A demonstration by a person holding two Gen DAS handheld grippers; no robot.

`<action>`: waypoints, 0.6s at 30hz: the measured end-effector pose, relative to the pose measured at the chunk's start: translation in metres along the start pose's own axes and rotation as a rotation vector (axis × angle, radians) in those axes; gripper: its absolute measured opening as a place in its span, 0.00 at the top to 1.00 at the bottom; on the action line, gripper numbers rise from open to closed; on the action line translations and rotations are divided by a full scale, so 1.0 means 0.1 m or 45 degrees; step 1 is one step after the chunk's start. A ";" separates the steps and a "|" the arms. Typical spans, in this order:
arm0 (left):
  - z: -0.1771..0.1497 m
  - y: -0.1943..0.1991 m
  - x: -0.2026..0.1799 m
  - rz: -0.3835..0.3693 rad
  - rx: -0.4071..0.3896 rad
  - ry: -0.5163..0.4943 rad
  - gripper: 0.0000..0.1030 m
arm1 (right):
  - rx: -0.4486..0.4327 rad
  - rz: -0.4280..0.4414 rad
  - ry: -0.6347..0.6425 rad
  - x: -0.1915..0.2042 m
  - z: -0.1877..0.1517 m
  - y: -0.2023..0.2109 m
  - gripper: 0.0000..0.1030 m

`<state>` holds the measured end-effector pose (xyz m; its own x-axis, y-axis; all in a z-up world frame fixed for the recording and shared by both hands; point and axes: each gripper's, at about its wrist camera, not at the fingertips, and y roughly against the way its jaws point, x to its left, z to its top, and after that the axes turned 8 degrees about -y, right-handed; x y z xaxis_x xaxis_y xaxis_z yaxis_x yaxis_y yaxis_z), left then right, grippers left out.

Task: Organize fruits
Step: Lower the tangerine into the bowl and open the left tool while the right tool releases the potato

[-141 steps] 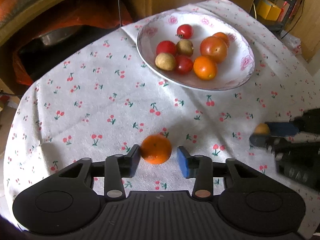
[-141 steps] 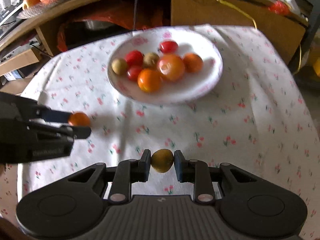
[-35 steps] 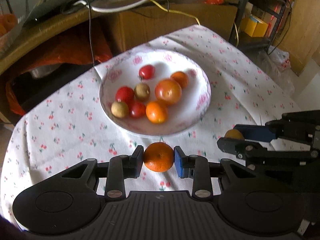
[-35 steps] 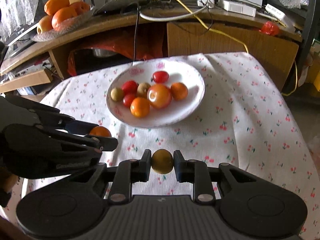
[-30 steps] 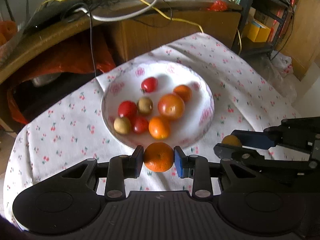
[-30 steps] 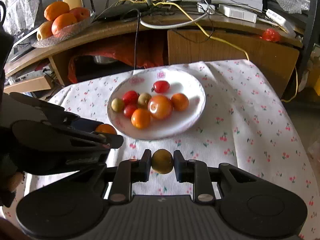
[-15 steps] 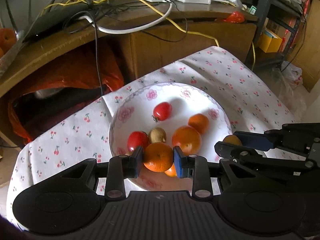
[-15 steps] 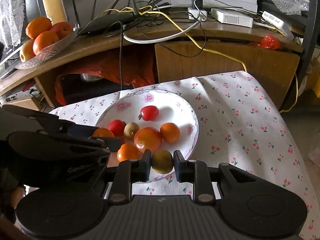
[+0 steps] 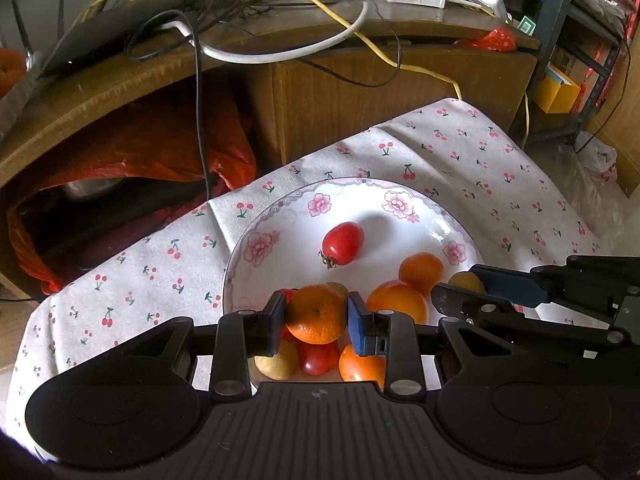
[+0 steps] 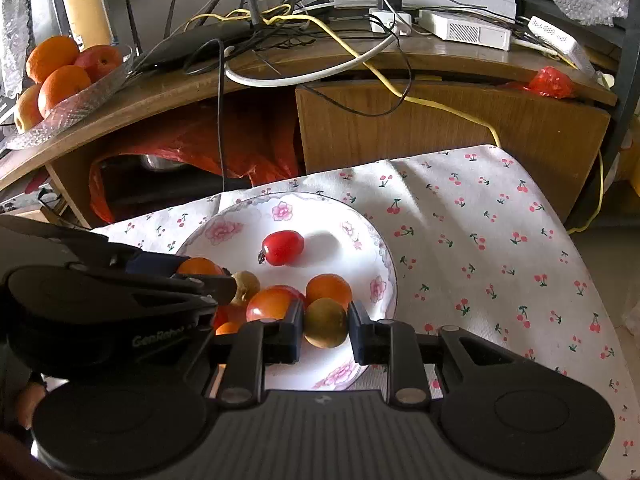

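Orange mandarin is sitting clamped between the pads of the left gripper, hanging over the near-left part of the plate. Right gripper is pinching a yellow-green fruit, hanging over the plate's near-right rim. Plate is holding several fruits already, among them a red tomato alone toward the far side. Judging by this, collection is nearly done: only these two carried pieces are waiting for release. No loose fruit is showing on the cherry-print cloth. Open room is lying at the plate's far half around the tomato; the near half is crowded. Grippers are working close together, so collision looks possible. Cloth-covered tabletop is dropping off just behind the plate.
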<state>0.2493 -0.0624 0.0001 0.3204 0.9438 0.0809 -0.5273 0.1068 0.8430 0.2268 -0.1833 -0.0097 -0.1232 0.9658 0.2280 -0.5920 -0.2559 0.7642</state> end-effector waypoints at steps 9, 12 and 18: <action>0.01 -0.02 0.03 -0.002 0.018 0.014 0.60 | 0.015 0.005 -0.020 -0.02 0.02 -0.06 0.75; 0.01 -0.01 0.03 0.006 0.015 0.013 0.57 | 0.020 0.007 -0.025 -0.02 0.02 -0.06 0.75; 0.01 0.02 0.04 0.019 0.002 0.016 0.52 | 0.017 0.008 -0.040 -0.03 0.02 -0.05 0.75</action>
<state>0.2500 -0.0589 0.0025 0.3026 0.9492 0.0869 -0.5308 0.0921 0.8425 0.2317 -0.1852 -0.0128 -0.1017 0.9626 0.2512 -0.5807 -0.2625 0.7706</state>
